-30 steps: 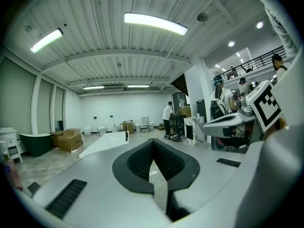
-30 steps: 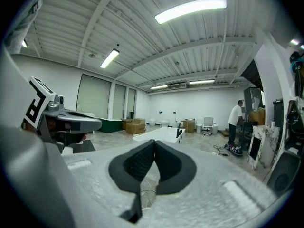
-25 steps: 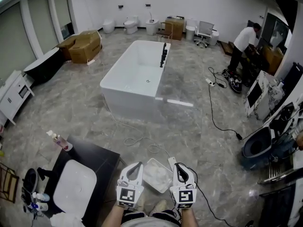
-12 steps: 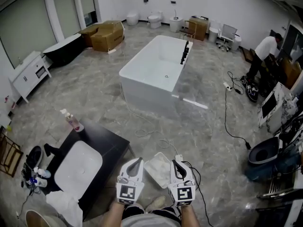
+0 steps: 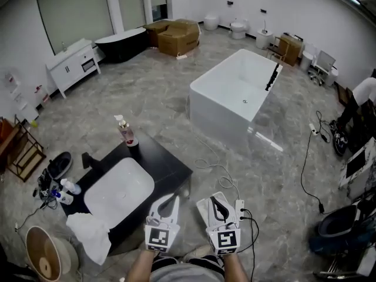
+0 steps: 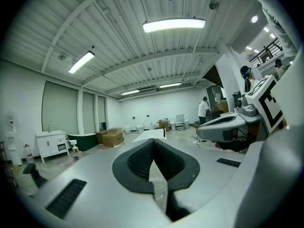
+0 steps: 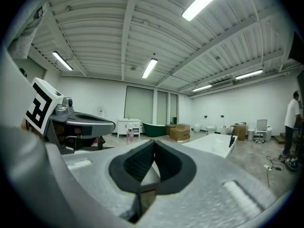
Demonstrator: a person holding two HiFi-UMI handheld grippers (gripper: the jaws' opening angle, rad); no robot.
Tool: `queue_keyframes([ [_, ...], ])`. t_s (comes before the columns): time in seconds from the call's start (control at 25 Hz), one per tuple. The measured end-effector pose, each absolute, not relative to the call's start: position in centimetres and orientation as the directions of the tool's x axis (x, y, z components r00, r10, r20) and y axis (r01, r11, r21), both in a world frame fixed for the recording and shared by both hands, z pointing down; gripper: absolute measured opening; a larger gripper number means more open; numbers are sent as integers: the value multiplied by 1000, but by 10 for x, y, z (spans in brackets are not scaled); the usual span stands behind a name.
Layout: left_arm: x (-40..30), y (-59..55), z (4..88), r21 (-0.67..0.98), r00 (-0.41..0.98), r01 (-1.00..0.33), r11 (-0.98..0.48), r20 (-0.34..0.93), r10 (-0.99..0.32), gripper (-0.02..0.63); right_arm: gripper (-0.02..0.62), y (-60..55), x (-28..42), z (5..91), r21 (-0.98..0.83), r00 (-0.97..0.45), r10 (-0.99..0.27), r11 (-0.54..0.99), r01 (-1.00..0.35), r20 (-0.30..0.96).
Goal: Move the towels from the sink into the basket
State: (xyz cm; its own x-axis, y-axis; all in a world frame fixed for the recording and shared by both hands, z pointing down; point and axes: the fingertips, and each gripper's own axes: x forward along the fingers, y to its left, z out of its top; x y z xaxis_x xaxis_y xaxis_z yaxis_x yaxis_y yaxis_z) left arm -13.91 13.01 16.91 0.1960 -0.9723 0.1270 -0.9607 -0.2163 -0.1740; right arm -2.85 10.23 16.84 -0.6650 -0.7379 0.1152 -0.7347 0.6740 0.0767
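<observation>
A white sink (image 5: 119, 188) is set in a black vanity at the lower left of the head view, and its bowl looks empty. A crumpled white towel (image 5: 89, 235) hangs over the vanity's near corner. A white basket (image 5: 202, 208) lies on the floor beside the vanity, mostly hidden behind my right gripper. My left gripper (image 5: 168, 204) (image 6: 153, 144) and right gripper (image 5: 216, 205) (image 7: 154, 146) are held side by side low in front of me. Both are shut with nothing in them, right of the sink and apart from the towel.
A pink soap bottle (image 5: 124, 131) stands at the vanity's far corner. A round wicker bin (image 5: 44, 260), small bottles (image 5: 64, 188) and shoes (image 5: 59, 164) sit left of the vanity. A white bathtub (image 5: 238, 91) stands ahead, with cables (image 5: 221, 175) on the floor.
The head view has swung left: the sink, towel and wicker bin came further into view and the bathtub shifted right. Both grippers turned along with it, still shut.
</observation>
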Motion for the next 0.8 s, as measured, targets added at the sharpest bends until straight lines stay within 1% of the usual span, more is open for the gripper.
queue_keyframes([
  [0.32,-253,188,174,-174,46,-982,-69,130,-990,9,0,144,-151,172,68,-777,-618,786,-615,114],
  [0.52,-329,234,177,-169,-66,-985,44,126,-990,9,0,186,-235,175,78,-848,-518,855,-512,116],
  [0.8,-417,310,185,-164,-234,-964,211,141,-962,9,0,249,-338,182,74,-927,-354,935,-347,124],
])
